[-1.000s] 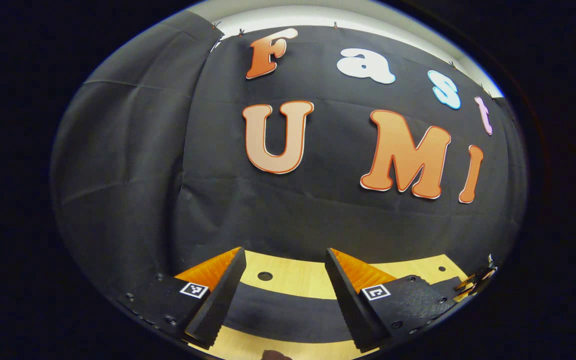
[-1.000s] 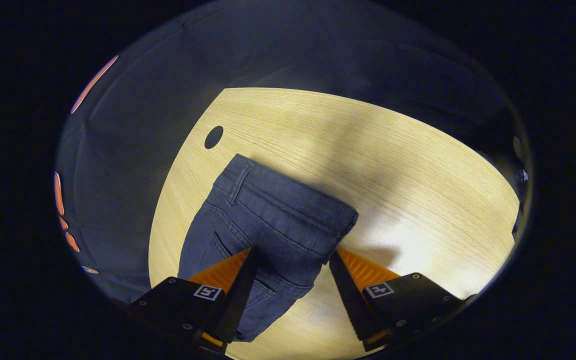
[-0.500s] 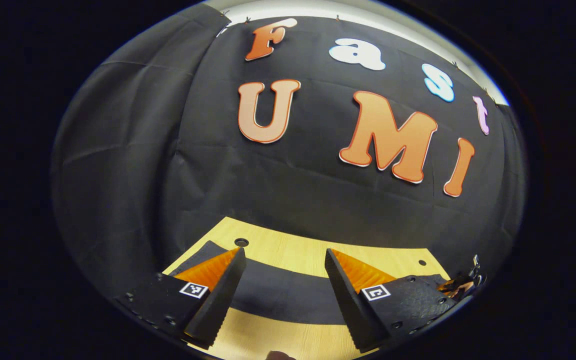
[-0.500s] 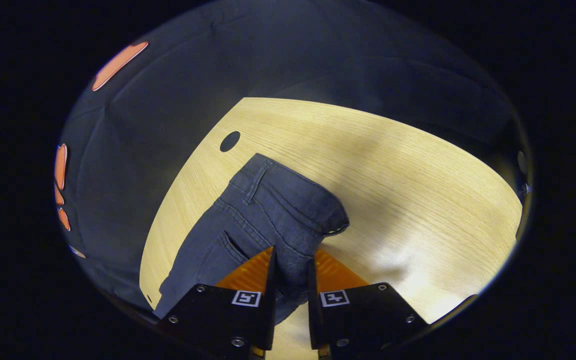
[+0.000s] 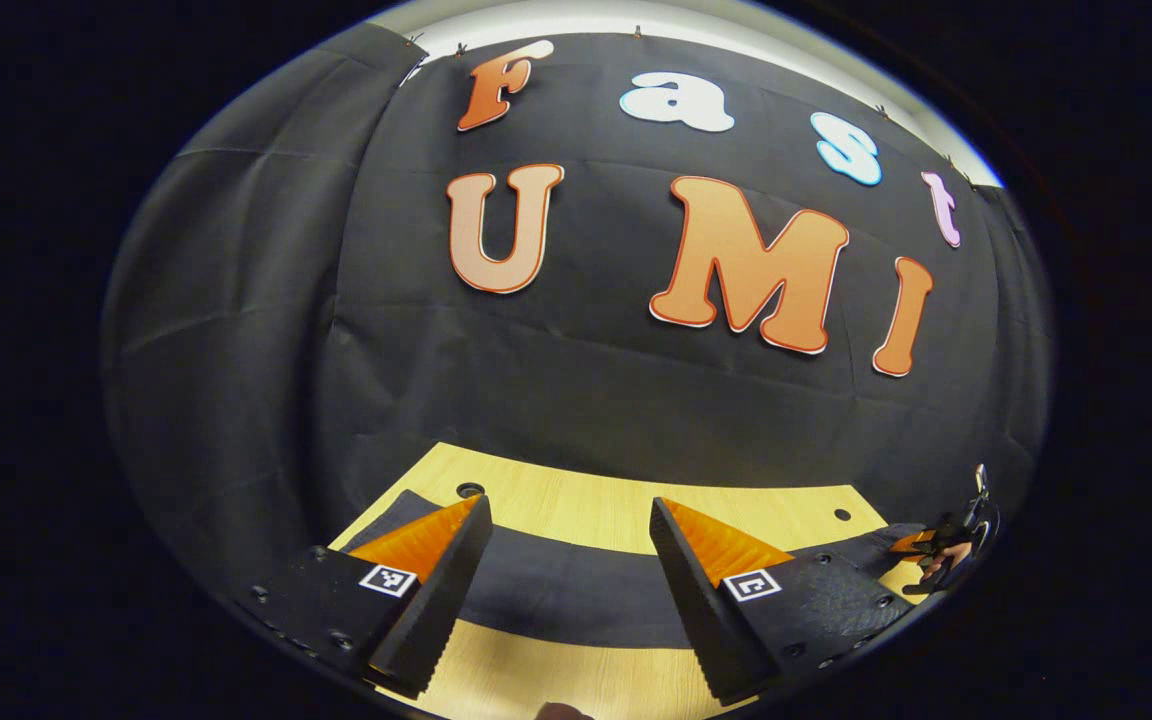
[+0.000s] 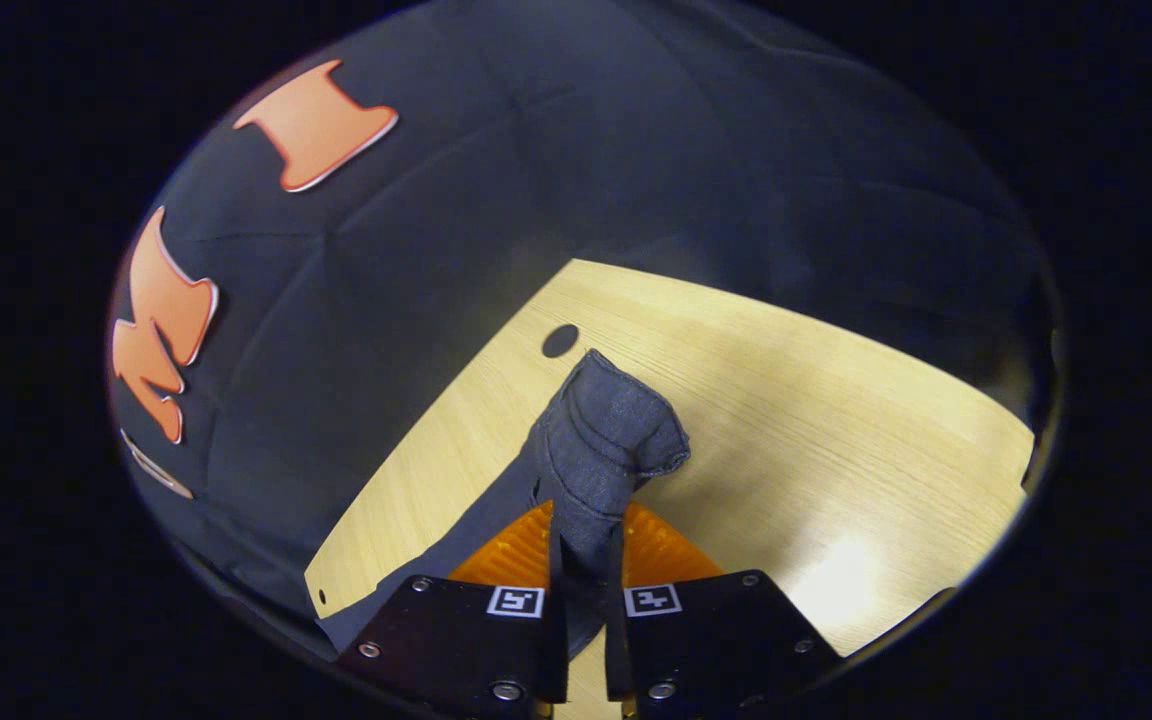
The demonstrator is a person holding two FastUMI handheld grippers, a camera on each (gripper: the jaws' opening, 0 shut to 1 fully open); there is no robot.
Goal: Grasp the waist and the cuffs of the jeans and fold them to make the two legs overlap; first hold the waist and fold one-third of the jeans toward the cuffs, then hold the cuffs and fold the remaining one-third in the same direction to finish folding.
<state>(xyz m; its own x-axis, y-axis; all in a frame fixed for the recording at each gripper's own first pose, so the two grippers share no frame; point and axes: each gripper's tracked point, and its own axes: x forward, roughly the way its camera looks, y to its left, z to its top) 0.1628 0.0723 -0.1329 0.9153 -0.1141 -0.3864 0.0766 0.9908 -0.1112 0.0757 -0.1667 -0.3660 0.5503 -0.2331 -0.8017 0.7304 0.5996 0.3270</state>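
1. A pale wooden worktop [image 5: 626,510] stands before the booth's black cloth wall [image 5: 236,330].
2. The left gripper [image 5: 566,570] hangs spread and empty above the jeans [image 5: 576,600], which lie as a dark band across the worktop.
3. The right gripper [image 6: 586,570] pinches the bunched waist [image 6: 606,440], raised off the wood.
4. Judging from this, the leg-overlap fold is barely begun; both thirds remain.
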